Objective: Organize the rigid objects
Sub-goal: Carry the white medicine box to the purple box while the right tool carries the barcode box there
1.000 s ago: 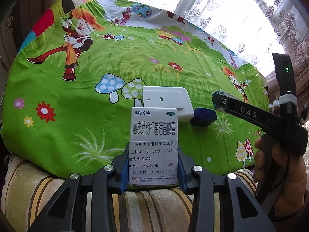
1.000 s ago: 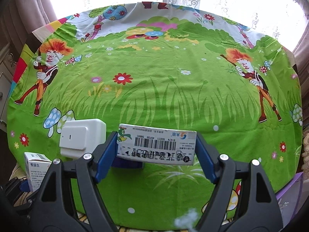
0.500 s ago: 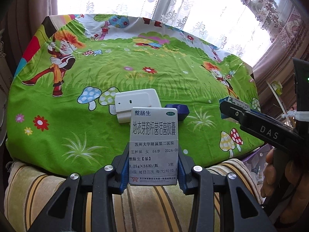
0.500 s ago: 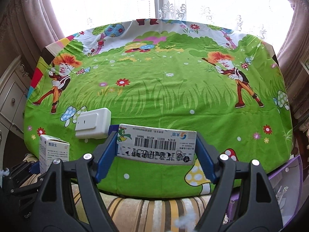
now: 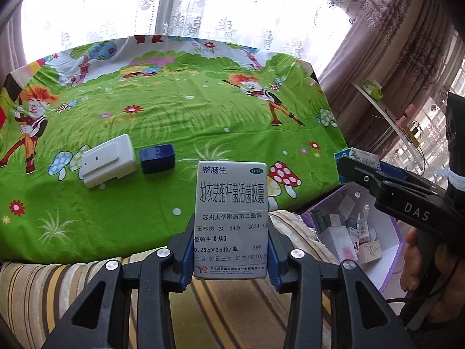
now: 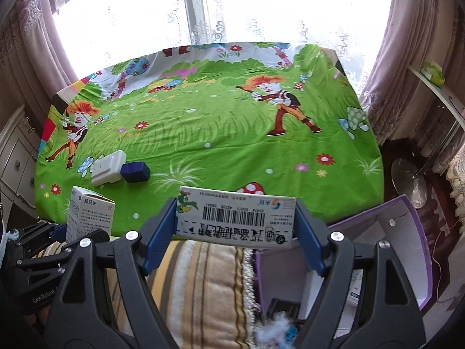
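Note:
My left gripper [image 5: 231, 250] is shut on an upright white medicine box [image 5: 231, 203] with blue Chinese print, held off the table's near edge. It also shows in the right wrist view [image 6: 90, 218]. My right gripper [image 6: 235, 226] is shut on a long white carton with a barcode [image 6: 235, 218], held sideways above the near table edge and a purple storage box [image 6: 407, 232]. The right gripper [image 5: 357, 171] shows from the side in the left wrist view. A white plastic device [image 5: 109, 161] and a dark blue block [image 5: 157, 158] lie side by side on the green cartoon tablecloth [image 5: 174, 110].
The purple storage box [image 5: 392, 226] stands beside the table at lower right and holds several small medicine boxes. A striped cushion [image 6: 203, 285] lies below both grippers. Curtains and a window are behind the table. A shelf [image 5: 386, 110] runs along the right wall.
Both grippers have pulled back and up from the table with their boxes still held. The purple storage box has come into view at lower right.

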Demonstrator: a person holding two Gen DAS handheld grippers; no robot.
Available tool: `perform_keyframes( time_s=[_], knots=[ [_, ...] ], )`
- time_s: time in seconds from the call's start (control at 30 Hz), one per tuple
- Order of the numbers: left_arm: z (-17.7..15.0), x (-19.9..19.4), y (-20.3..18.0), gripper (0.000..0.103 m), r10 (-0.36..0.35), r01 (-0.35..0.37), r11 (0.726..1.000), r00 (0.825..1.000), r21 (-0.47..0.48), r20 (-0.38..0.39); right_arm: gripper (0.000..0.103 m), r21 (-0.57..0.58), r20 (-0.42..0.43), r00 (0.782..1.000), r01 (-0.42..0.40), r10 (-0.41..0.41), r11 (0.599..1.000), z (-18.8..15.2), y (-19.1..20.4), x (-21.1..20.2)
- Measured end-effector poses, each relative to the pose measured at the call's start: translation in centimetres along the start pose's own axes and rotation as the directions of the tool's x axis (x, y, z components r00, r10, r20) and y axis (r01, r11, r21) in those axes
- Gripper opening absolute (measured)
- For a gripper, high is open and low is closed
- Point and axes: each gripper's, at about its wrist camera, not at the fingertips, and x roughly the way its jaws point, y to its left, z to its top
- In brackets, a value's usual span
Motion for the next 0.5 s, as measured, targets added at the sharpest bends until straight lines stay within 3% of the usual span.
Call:
perform_keyframes(
  time_s=[0.5],
  knots=[
    [0.2, 3.2, -10.9, 0.041, -0.097, 0.114, 0.972, 0.991, 0.203, -0.092, 0.079, 0.198, -0.033, 0.989, 0.147, -0.143, 0.969, -5.0, -13.1, -3.2]
  ],
)
